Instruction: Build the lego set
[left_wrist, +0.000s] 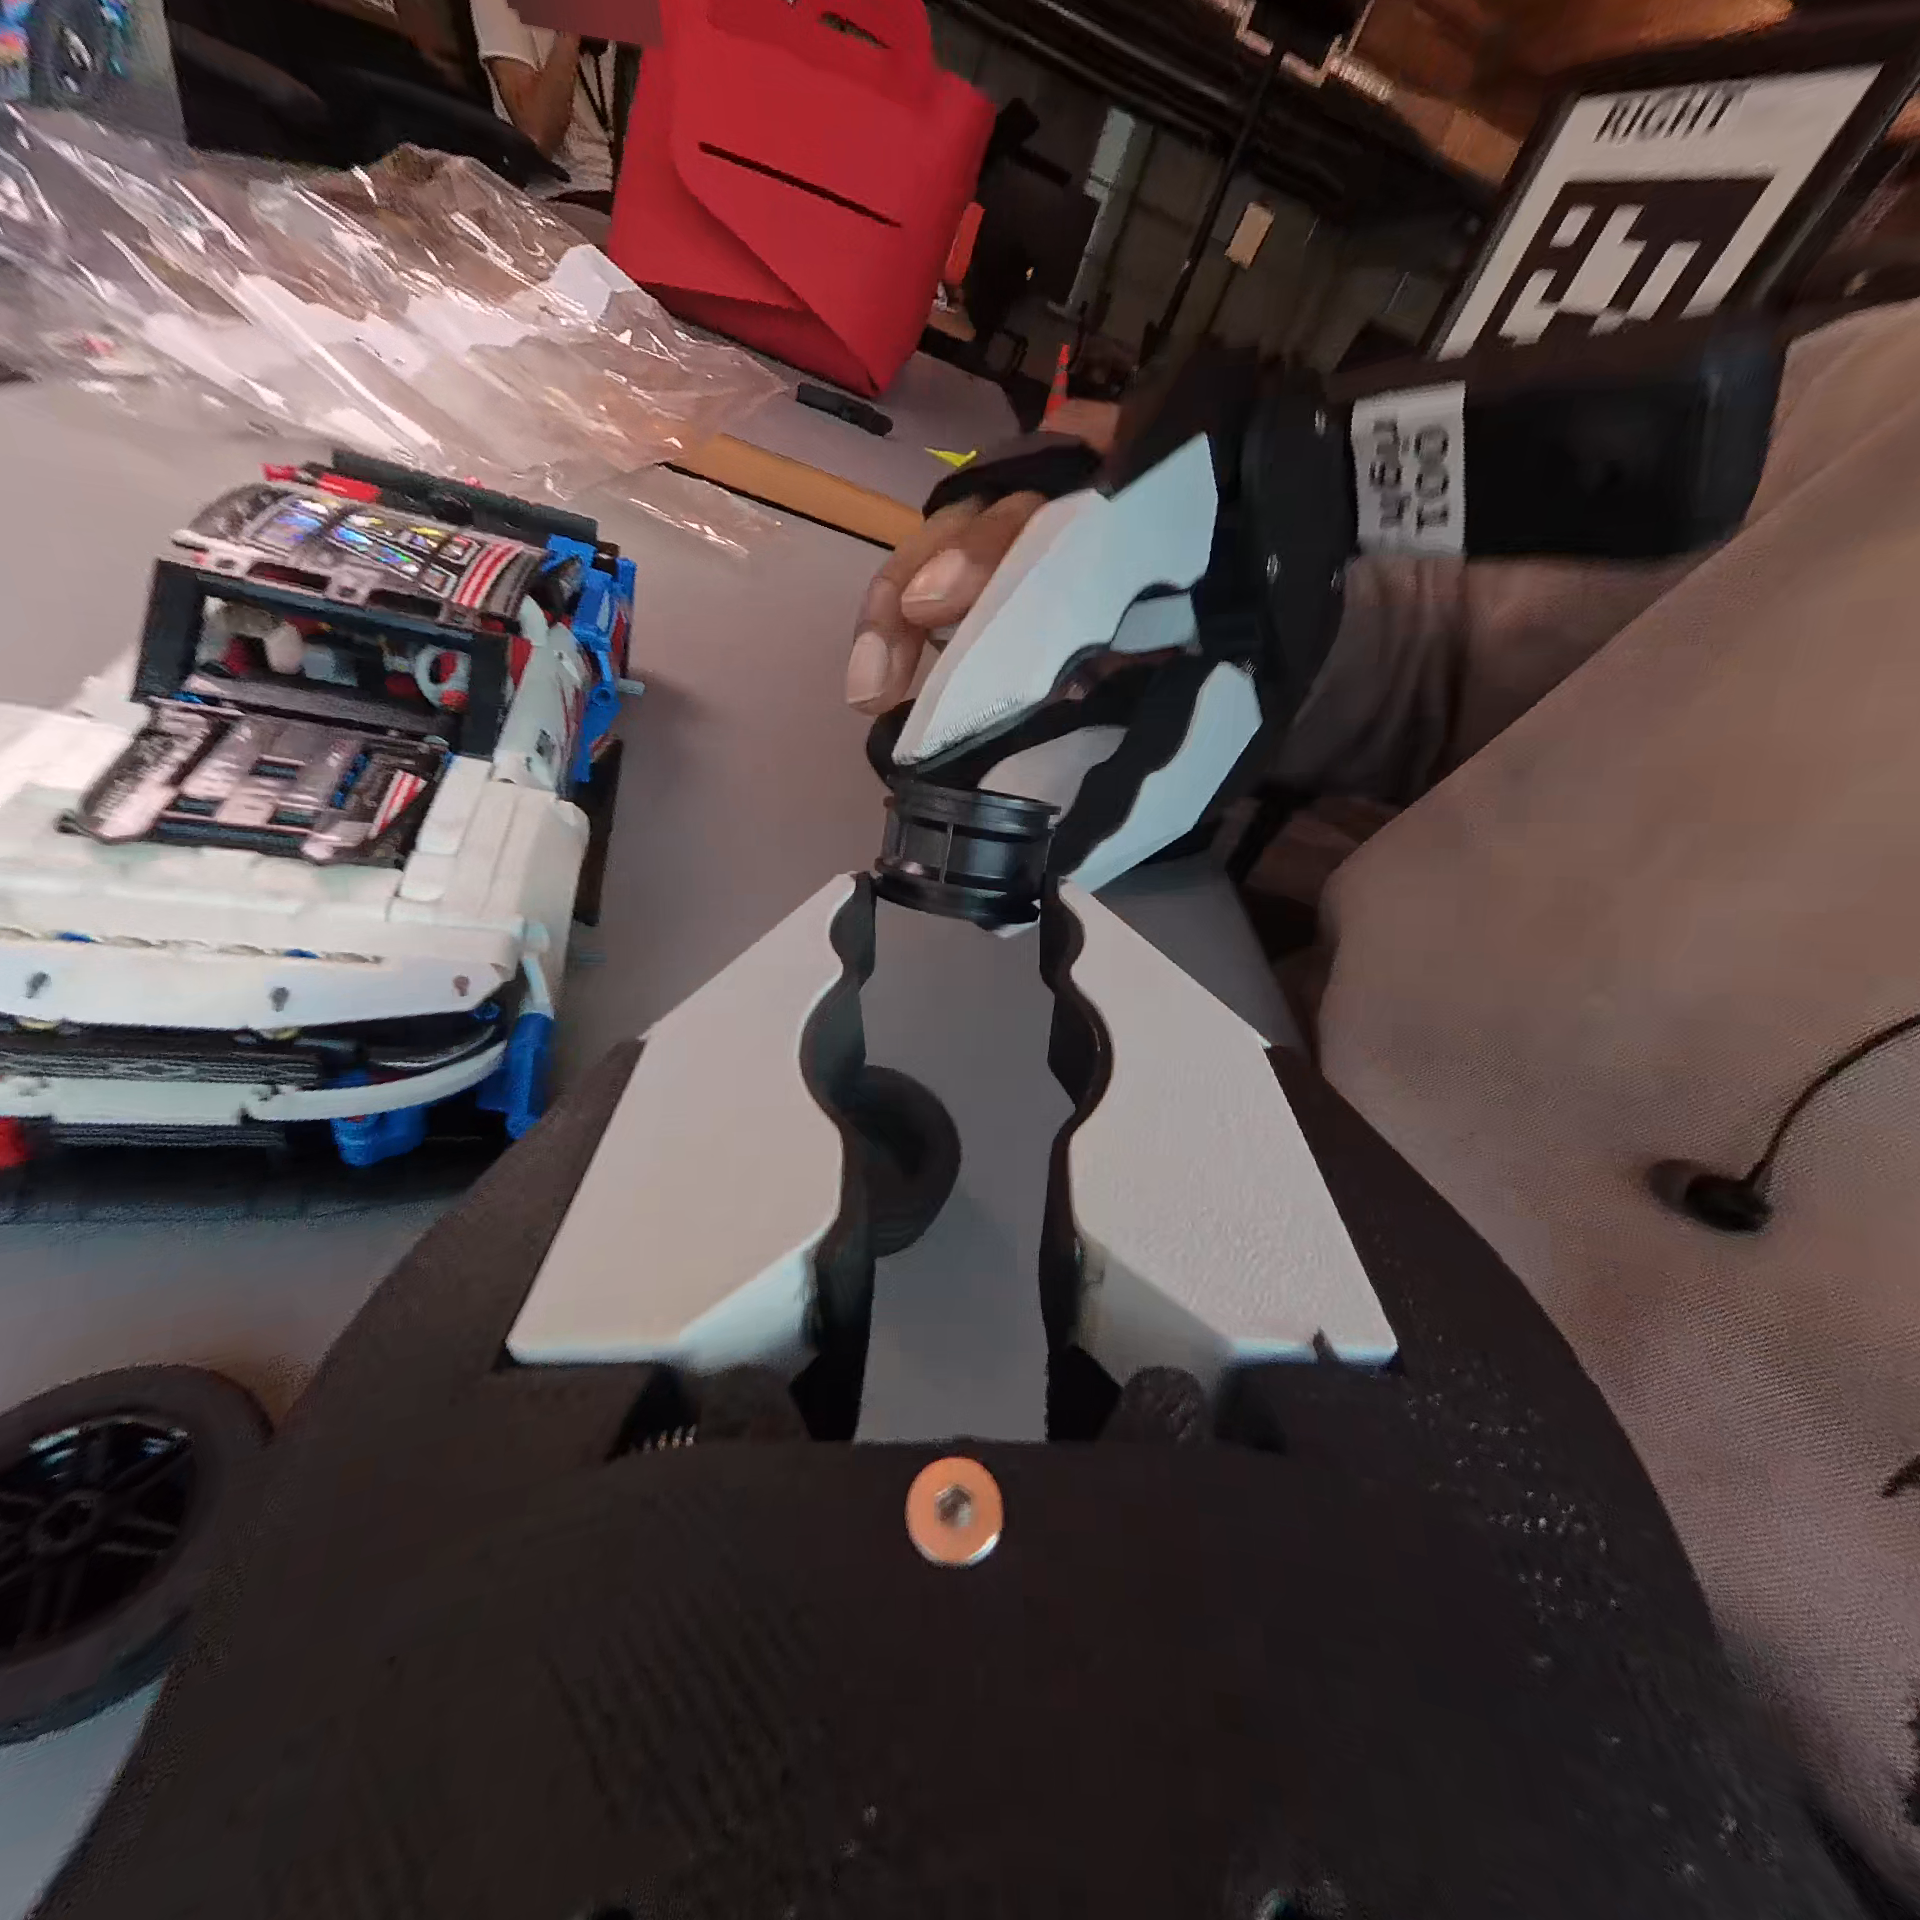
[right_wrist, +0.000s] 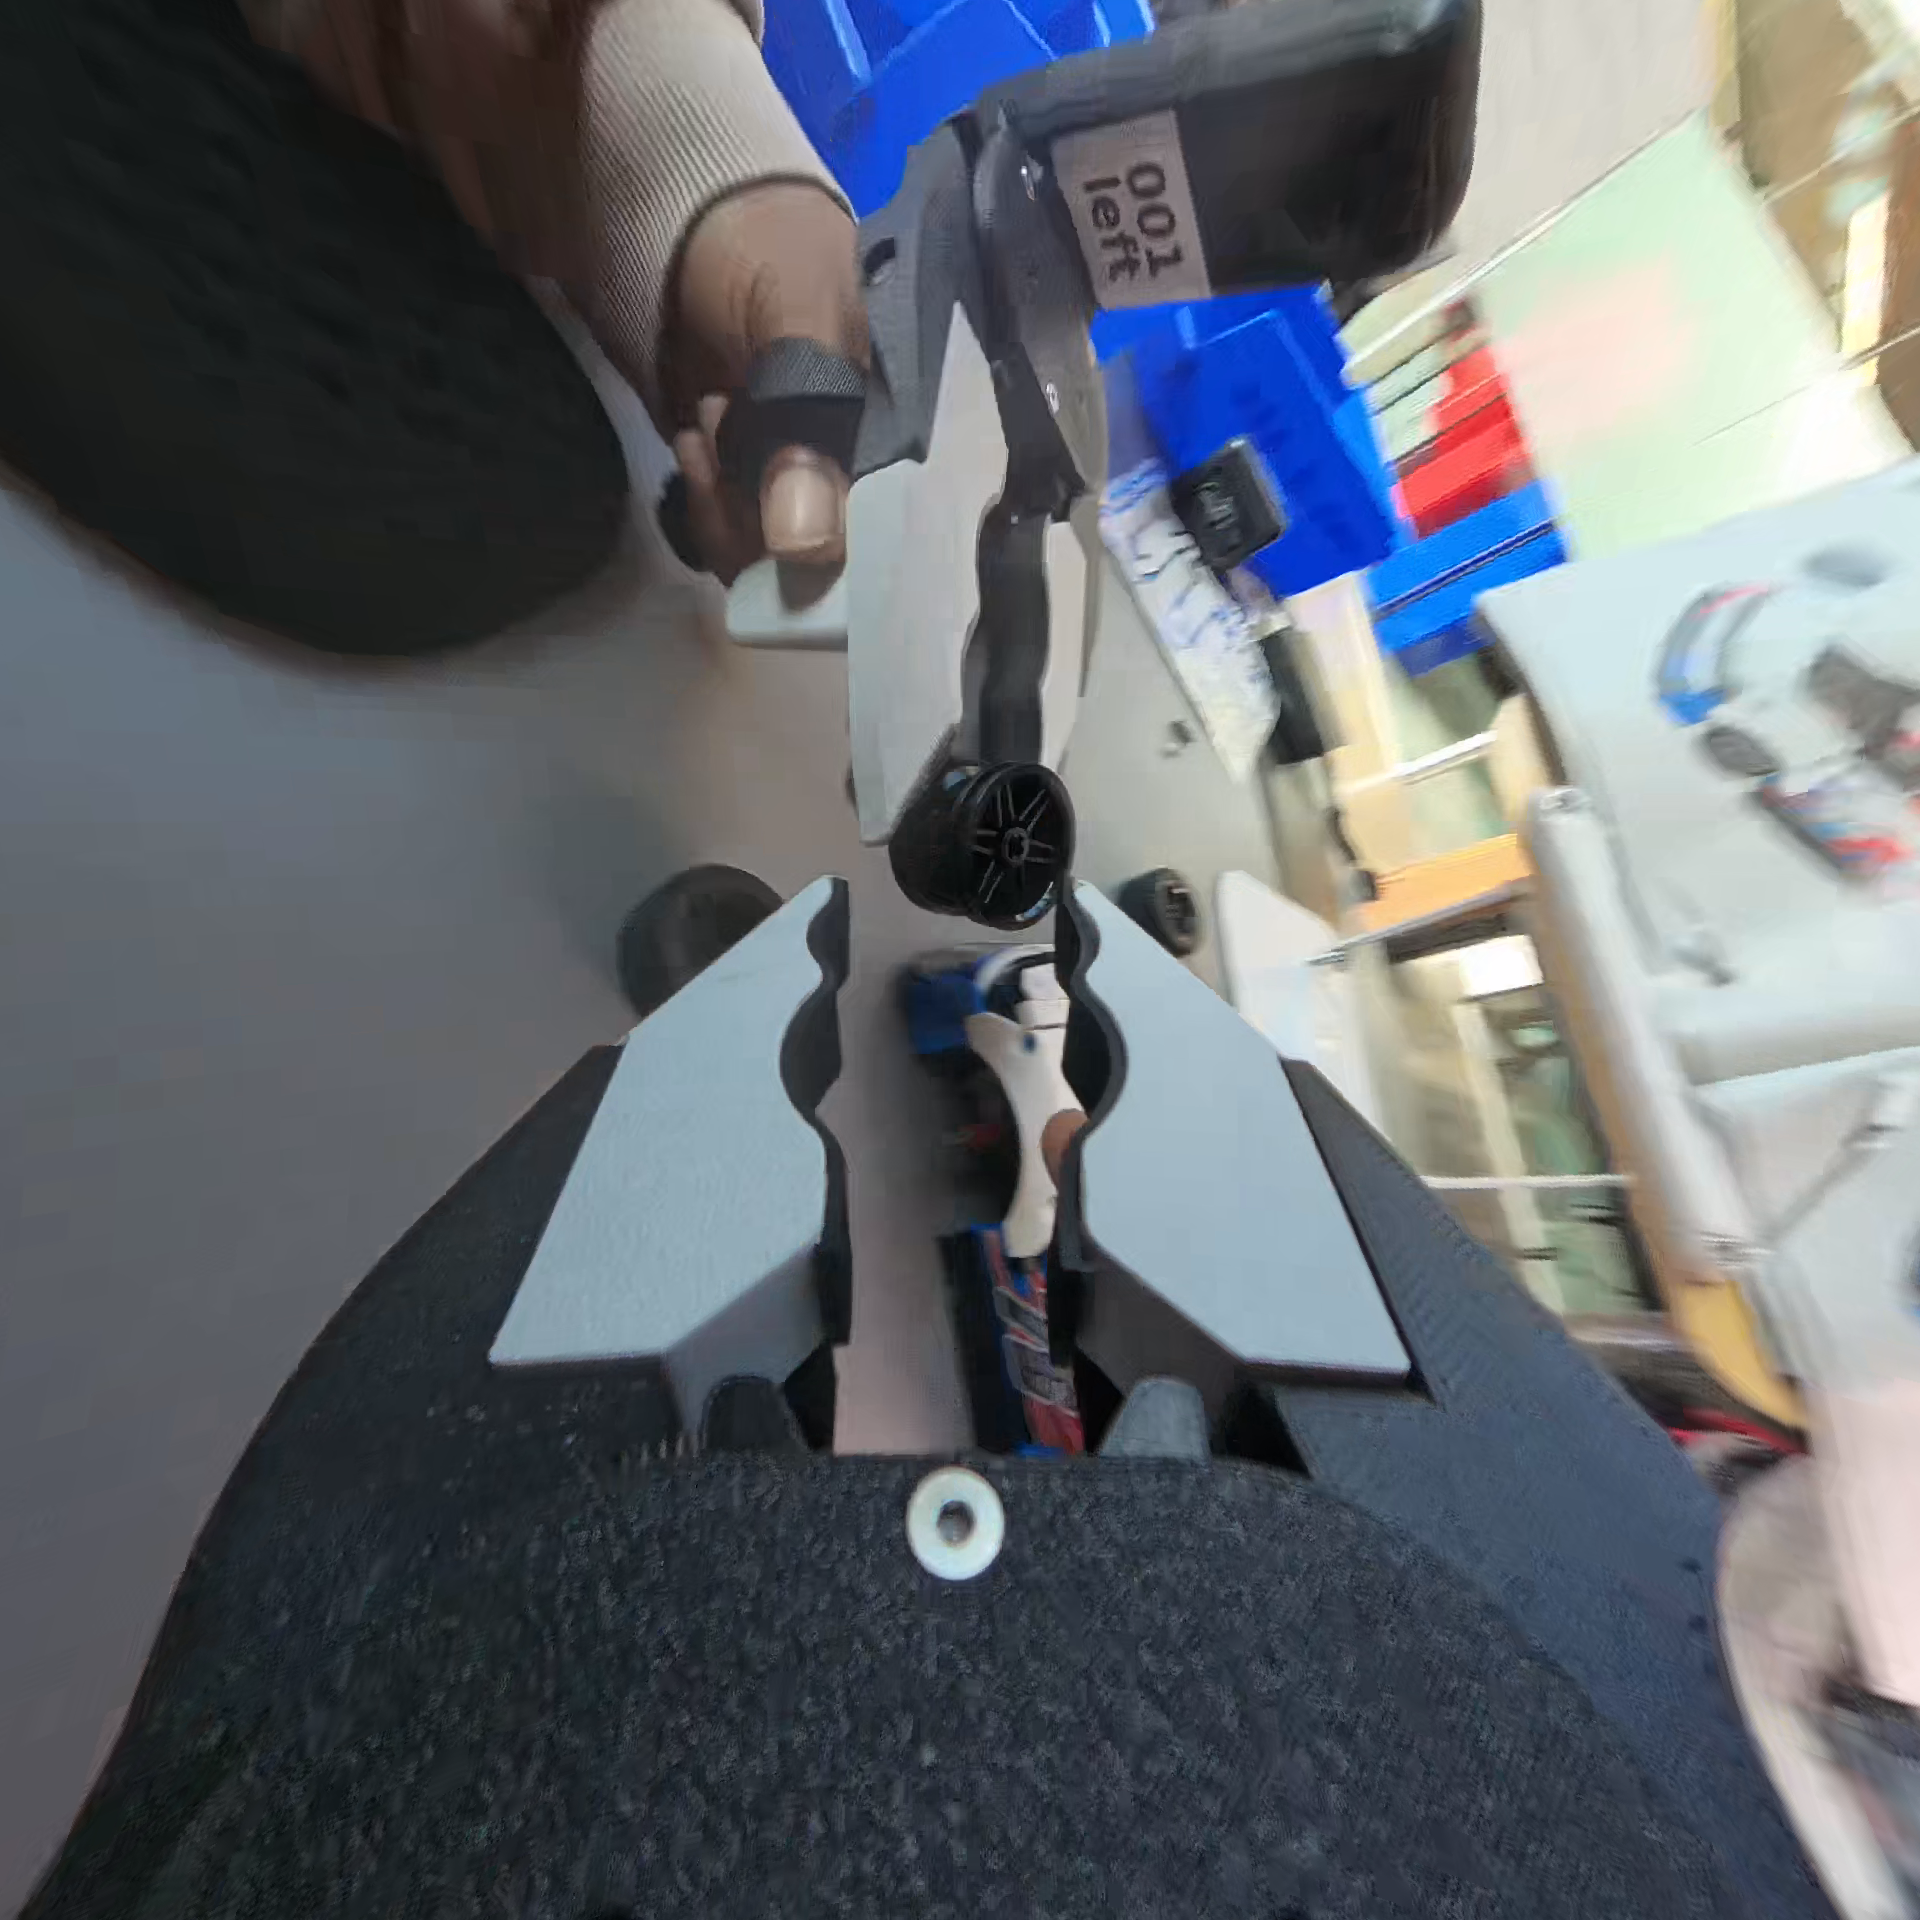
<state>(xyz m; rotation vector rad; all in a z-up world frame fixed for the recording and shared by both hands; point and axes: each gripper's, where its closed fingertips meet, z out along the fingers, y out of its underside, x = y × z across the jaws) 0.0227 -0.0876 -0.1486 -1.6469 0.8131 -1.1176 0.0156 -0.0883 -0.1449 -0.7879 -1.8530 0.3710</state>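
Left wrist view: left tool (left_wrist: 961, 894) grips black wheel rim (left_wrist: 961, 857).

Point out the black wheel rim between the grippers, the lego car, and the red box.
black wheel rim (left_wrist: 961, 860), left wrist view: its ribbed side wall.
lego car (left_wrist: 499, 842), left wrist view: white front fender.
red box (left_wrist: 800, 197), left wrist view: its front face.

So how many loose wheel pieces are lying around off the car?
3. A black rim is gripped at the tips of the left fingers. A complete wheel sits on the table at lower left. A bare tyre lies beneath those fingers. More may be hidden.
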